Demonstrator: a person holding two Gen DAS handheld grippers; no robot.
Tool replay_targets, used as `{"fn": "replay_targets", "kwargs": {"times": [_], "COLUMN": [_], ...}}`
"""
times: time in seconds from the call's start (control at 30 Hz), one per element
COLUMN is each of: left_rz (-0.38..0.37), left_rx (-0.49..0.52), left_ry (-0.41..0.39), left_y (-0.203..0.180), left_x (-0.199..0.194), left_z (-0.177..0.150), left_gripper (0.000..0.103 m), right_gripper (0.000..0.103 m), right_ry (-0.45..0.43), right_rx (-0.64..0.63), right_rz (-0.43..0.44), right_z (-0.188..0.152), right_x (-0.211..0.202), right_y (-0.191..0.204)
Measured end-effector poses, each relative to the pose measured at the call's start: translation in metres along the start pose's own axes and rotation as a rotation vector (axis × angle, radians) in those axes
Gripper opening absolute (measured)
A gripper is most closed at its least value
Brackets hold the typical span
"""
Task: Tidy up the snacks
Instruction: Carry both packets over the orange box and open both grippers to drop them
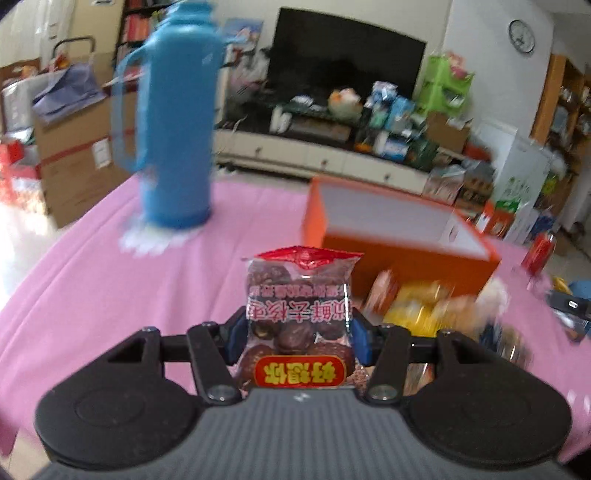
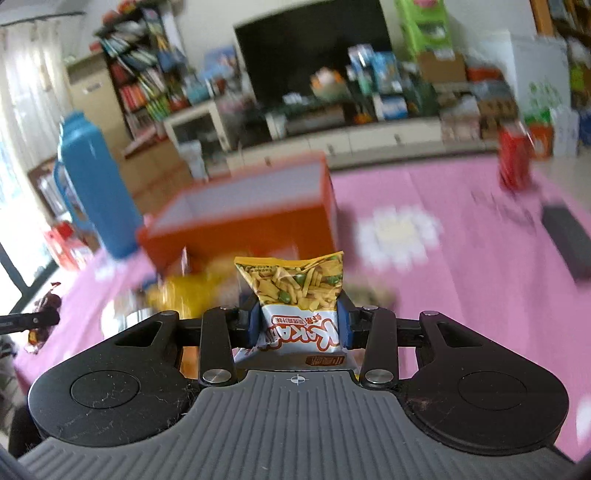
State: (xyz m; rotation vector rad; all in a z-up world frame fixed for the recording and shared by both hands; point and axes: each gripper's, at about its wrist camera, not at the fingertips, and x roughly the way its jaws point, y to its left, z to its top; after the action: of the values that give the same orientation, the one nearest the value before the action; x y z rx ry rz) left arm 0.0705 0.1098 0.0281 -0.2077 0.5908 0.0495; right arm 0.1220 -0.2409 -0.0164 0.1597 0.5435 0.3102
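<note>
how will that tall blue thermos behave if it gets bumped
The blue thermos is tall on a narrow base, so it would probably tip rather than slide. Its hard-looking shell suggests it is stiff. How heavy it is cannot be told.

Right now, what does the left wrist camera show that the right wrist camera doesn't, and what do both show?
Only the left wrist view: the left tool shut on a clear packet of dark dried fruit, and a wall clock.
Only the right wrist view: the right tool shut on a yellow snack packet, a white flower mat and a dark flat object on the cloth.
Both: the blue thermos, the orange box, the red can, the pink tablecloth, the loose snack pile and the television.
</note>
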Motion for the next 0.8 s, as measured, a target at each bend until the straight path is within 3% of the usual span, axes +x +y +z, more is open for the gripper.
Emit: {"fn": "replay_targets", "kwargs": {"times": [0.2, 0.37, 0.43, 0.47, 0.5, 0.53, 0.63, 0.73, 0.8], "left_rz": [-0.039, -0.023, -0.043, -0.048, -0.045, -0.048, -0.036, -0.030, -0.032], "left_rx": [0.031, 0.066, 0.047, 0.033, 0.026, 0.026, 0.044, 0.050, 0.063], "left_ry": [-0.025, 0.010, 0.005, 0.006, 0.007, 0.000, -0.047, -0.076, -0.102], "left_y": [-0.043, -0.062, -0.060, -0.058, -0.057, -0.057, -0.056, -0.055, -0.057], "left_x": [0.097, 0.175, 0.192, 0.196, 0.195, 0.191, 0.169, 0.143, 0.123], "left_z": [0.069, 0.096, 0.098, 0.098, 0.098, 0.099, 0.099, 0.095, 0.092], "left_gripper": [0.054, 0.054, 0.064, 0.079, 0.079, 0.079, 0.081, 0.094, 0.097], "right_gripper": [0.002, 0.003, 0.011, 0.018, 0.036, 0.047, 0.063, 0.079, 0.081], "right_ry": [-0.070, -0.056, -0.024, -0.002, 0.010, -0.001, -0.083, -0.152, -0.165], "right_rx": [-0.006, -0.041, -0.054, -0.071, -0.093, -0.114, -0.107, -0.070, -0.074], "right_rz": [0.049, 0.059, 0.079, 0.088, 0.082, 0.052, 0.066, 0.077, 0.077], "right_z": [0.080, 0.112, 0.112, 0.109, 0.104, 0.100, 0.106, 0.111, 0.109], "right_x": [0.087, 0.175, 0.203, 0.212, 0.216, 0.215, 0.194, 0.168, 0.151], "right_y": [0.016, 0.028, 0.031, 0.032, 0.033, 0.033, 0.032, 0.034, 0.036]}}
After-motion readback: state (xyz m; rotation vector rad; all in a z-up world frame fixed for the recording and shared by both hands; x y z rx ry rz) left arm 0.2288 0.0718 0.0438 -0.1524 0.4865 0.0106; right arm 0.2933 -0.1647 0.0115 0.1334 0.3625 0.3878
